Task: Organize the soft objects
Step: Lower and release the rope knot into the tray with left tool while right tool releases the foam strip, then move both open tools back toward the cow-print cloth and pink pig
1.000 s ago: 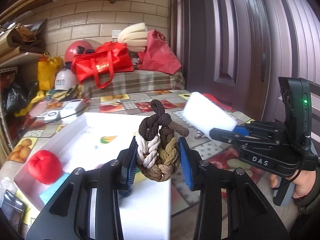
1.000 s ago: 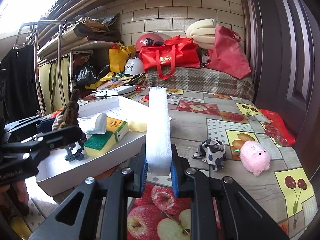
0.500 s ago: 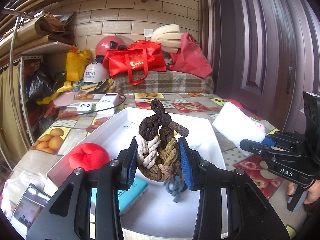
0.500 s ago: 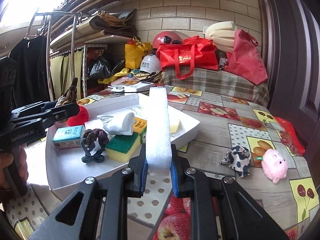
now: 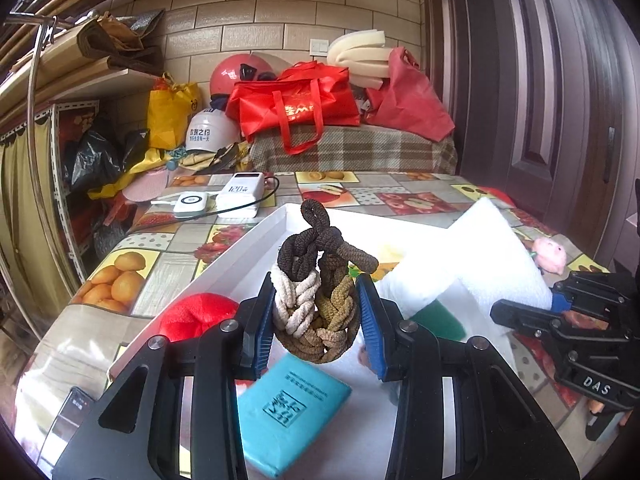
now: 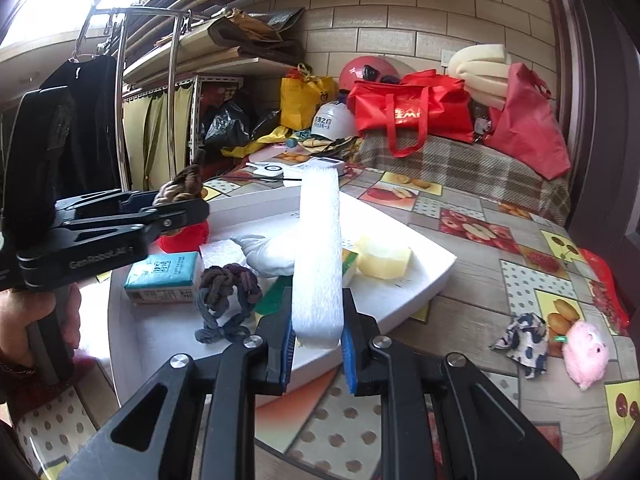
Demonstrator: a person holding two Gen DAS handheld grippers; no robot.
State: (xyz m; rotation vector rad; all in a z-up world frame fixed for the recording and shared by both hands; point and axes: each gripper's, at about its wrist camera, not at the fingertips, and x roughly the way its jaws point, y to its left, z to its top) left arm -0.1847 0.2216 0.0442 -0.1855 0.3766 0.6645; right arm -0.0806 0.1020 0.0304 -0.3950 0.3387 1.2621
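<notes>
Braided rope toy [image 5: 316,304], brown and cream, pinched between the left gripper's [image 5: 316,322] blue pads, held above the white tray [image 5: 264,240]. Foam strip [image 6: 320,256] upright, clamped at its lower end by the right gripper [image 6: 318,350], over the tray's near edge. In the tray: teal packet [image 5: 290,408], red plush [image 5: 196,316], dark rope knot [image 6: 226,300], white soft piece [image 6: 272,254], yellow sponge [image 6: 384,258]. On the fruit-print tablecloth [image 6: 520,280], right of the tray: patterned cloth [image 6: 522,338] just beside pink pig [image 6: 586,354].
</notes>
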